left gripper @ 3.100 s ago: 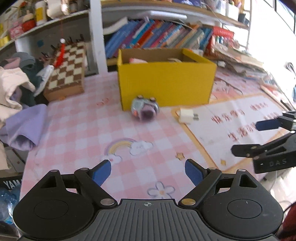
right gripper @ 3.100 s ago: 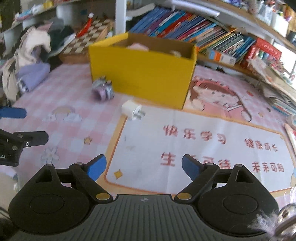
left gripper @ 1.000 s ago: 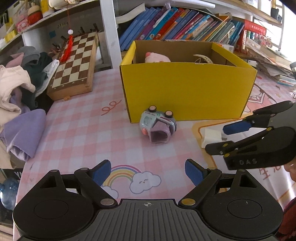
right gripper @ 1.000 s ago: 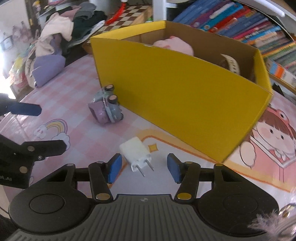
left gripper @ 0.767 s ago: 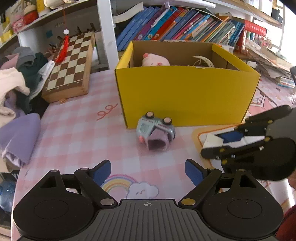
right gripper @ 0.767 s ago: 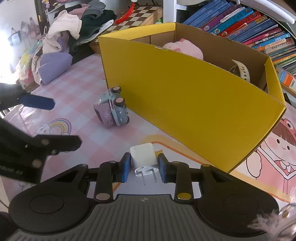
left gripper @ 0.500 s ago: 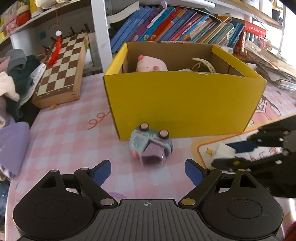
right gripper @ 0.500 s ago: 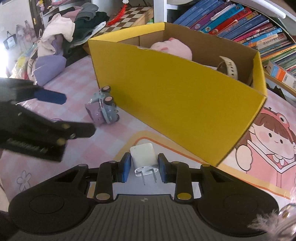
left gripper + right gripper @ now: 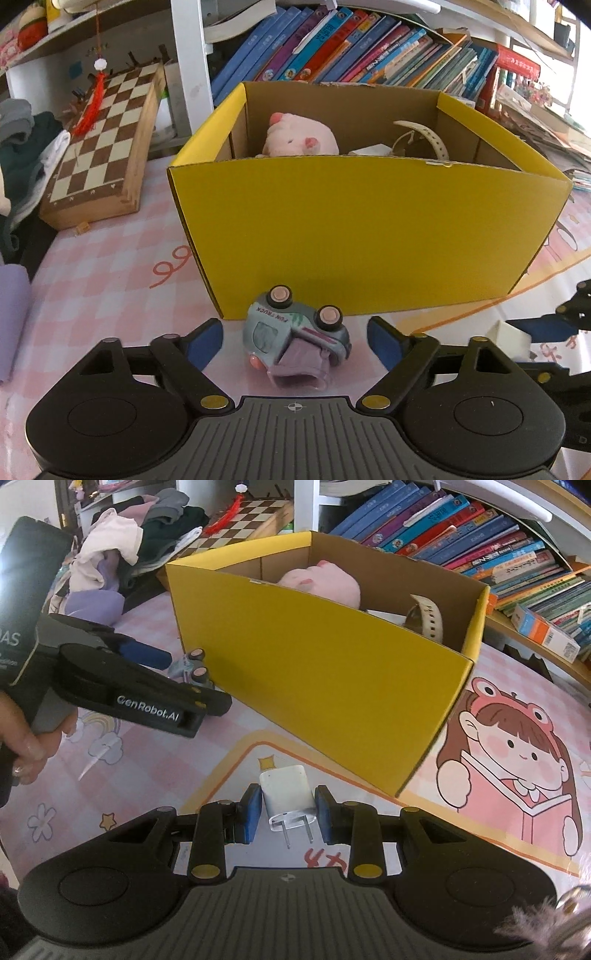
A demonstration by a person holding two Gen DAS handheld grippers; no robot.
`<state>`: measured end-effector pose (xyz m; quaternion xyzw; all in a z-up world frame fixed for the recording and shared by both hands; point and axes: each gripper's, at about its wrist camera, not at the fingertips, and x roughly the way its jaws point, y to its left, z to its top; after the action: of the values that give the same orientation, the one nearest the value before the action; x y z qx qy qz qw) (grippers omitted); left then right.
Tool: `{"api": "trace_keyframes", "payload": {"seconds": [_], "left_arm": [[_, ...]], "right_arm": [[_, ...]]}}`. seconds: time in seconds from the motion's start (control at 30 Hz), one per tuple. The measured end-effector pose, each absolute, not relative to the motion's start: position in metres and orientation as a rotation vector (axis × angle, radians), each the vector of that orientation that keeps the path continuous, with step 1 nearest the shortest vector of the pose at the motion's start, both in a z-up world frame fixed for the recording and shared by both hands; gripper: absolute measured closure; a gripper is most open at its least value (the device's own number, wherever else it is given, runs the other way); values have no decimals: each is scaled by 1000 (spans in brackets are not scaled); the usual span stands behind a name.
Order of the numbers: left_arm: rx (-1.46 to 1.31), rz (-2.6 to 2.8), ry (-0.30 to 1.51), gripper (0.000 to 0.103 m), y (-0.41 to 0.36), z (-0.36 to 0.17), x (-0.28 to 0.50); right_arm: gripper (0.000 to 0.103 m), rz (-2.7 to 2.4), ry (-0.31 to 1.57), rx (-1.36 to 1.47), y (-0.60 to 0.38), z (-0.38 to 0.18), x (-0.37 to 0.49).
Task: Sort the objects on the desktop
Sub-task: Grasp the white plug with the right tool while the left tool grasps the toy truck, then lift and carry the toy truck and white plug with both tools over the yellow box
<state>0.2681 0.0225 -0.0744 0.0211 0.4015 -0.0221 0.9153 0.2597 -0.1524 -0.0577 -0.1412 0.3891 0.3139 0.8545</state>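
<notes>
Inside the yellow box (image 9: 369, 236), a pink plush (image 9: 299, 138) and a watch (image 9: 428, 618) are already stowed. Before it, the white charger (image 9: 288, 797) is clamped by the right gripper (image 9: 287, 818); the toy car (image 9: 295, 336) is straddled, ungripped, by the closing left gripper (image 9: 295, 345).

Yellow box (image 9: 369, 236): you see cardboard, matt yellow outside, raw brown inside. Toy truck (image 9: 295, 339): smooth plastic, slight sheen. Charger (image 9: 288, 797): glossy white plastic, bare metal prongs. Pink toy (image 9: 299, 140): soft plush cloth. Strap (image 9: 428, 620): cream, perforated, looks rubbery. Table cover (image 9: 110, 258): smooth printed sheet, glare on it. Chessboard (image 9: 99, 144): varnished wood. Your gripper bodies: matt black plastic, ribbed; pads (image 9: 251, 812) blue, matt.
</notes>
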Motion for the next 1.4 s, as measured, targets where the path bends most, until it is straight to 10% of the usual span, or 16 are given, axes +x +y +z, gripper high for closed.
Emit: {"api": "trace_keyframes", "payload": {"seconds": [0.1,1.4], "left_arm": [[29,-48,852,41,25,-79,270],[-2,-174,685,42,32,-19,174]], "right_arm": [[74,656,818,-297,-155,-57,259],[74,597,769,-271,-150,-30,201]]}}
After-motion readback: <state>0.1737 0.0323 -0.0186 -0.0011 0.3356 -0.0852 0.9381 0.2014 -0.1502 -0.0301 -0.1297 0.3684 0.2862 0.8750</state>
